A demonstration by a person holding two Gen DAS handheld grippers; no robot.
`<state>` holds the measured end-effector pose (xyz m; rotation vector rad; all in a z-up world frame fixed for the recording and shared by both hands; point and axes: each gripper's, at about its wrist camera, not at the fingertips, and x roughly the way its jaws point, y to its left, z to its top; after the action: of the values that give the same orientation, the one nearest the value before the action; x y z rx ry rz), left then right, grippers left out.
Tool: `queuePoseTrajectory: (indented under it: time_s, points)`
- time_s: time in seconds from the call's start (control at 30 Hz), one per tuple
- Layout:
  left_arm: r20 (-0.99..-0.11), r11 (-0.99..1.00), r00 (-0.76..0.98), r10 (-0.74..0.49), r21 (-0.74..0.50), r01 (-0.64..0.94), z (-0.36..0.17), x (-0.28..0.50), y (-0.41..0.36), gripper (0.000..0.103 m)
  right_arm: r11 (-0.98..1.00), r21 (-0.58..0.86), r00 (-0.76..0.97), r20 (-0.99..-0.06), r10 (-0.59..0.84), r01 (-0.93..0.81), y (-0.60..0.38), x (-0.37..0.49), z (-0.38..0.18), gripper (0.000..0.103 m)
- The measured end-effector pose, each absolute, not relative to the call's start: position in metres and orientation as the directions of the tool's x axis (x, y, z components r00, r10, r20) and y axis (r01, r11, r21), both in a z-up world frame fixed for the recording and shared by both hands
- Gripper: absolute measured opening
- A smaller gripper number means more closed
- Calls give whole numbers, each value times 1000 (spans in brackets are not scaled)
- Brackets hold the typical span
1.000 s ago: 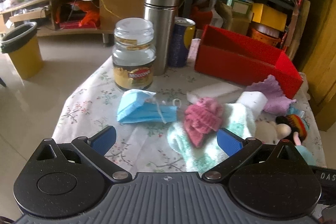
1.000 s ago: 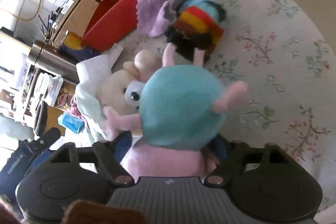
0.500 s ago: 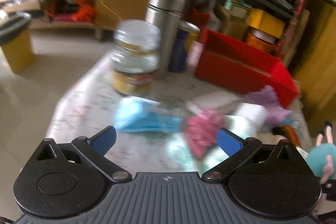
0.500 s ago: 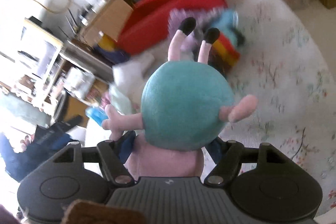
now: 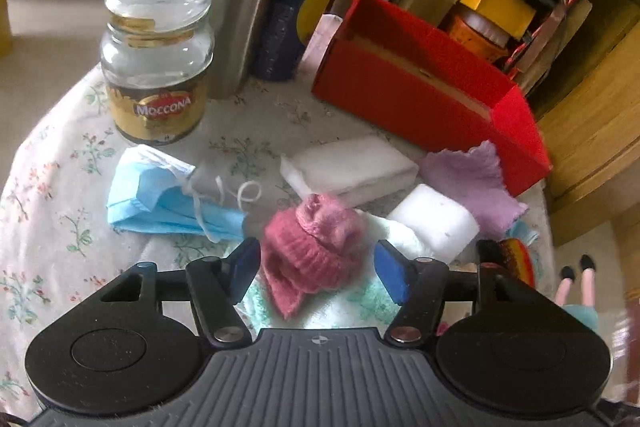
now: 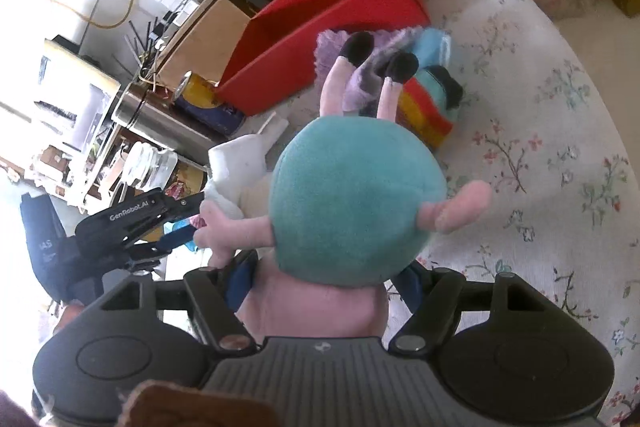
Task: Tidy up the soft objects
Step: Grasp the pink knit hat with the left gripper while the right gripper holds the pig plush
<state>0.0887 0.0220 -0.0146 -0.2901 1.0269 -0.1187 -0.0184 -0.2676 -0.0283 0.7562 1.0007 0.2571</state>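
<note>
My right tongs (image 6: 320,291) are clamped on the pink body of a plush pig toy (image 6: 356,203), its teal dress bulging out ahead of the blue pads and its two legs with black shoes pointing away from me toward the red box (image 6: 320,39). So the toy's long axis runs straight along my fingers, feet forward, head end hidden down by my palm; it is lifted off the floral surface (image 6: 540,147), above the striped knit piece (image 6: 432,107) and the purple cloth (image 6: 332,47). My left tongs (image 5: 316,267) are spread wide and hold nothing, the pads standing either side of the pink knitted hat (image 5: 316,247), which lies on a pale green towel (image 5: 360,299) near the blue face mask (image 5: 168,199) and two white sponges (image 5: 348,167). I judge the step in hand to be carrying the pig to the red box. To do it well I should keep the squeeze firm on the body, since the round dress gives the pads little to bite, and raise the dangling feet over the box's near wall before I tip the toy in feet first. With the left I would close low on the hat's ribbed band, taking care not to pinch the towel beneath it.
</note>
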Motion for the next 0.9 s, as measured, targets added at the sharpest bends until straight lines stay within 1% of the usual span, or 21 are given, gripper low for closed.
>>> queuePoseTrajectory:
  time_s: [0.03,0.07,0.1,0.13,0.2,0.27,0.33,0.47,0.67,0.73,0.83,0.9]
  points:
    - [-830,960,515,-216,-277,-45,-16,89,21,59,721,679,536,-664,522,139,-268,-19,-29,45]
    - [-832,959,515,-209,-278,-59,-17,89,23,54,723,677,536,-664,521,136,-268,-19,-28,45]
    - [-832,954,513,-212,-290,-76,-18,89,26,51,726,675,537,-663,522,129,-267,-20,-28,45]
    - [-831,949,512,-217,-302,-87,-18,90,29,45,728,675,538,-661,523,122,-266,-21,-27,45]
    - [-829,946,516,-217,-308,-97,-17,90,30,41,725,677,534,-661,527,122,-265,-19,-27,45]
    - [-828,946,520,-212,-307,-102,-16,91,29,34,724,678,529,-665,528,130,-264,-17,-28,45]
    - [-822,943,525,-221,-317,-99,-14,90,28,30,724,677,531,-664,526,131,-264,-17,-28,45]
    - [-809,952,554,-199,-293,-87,-4,81,28,29,719,687,557,-639,531,103,-264,-19,-20,45]
    - [-793,960,586,-168,-266,-84,21,66,28,28,745,663,585,-636,503,80,-263,-22,-7,45]
    - [-785,960,592,-183,-272,-64,32,65,25,28,751,655,598,-636,487,85,-264,-23,-1,45]
    - [-748,962,633,-202,-274,-16,51,63,19,28,764,637,615,-642,457,98,-263,-23,13,45]
    - [-733,963,651,-198,-269,-11,58,60,19,28,780,623,630,-632,451,67,-259,-18,25,45]
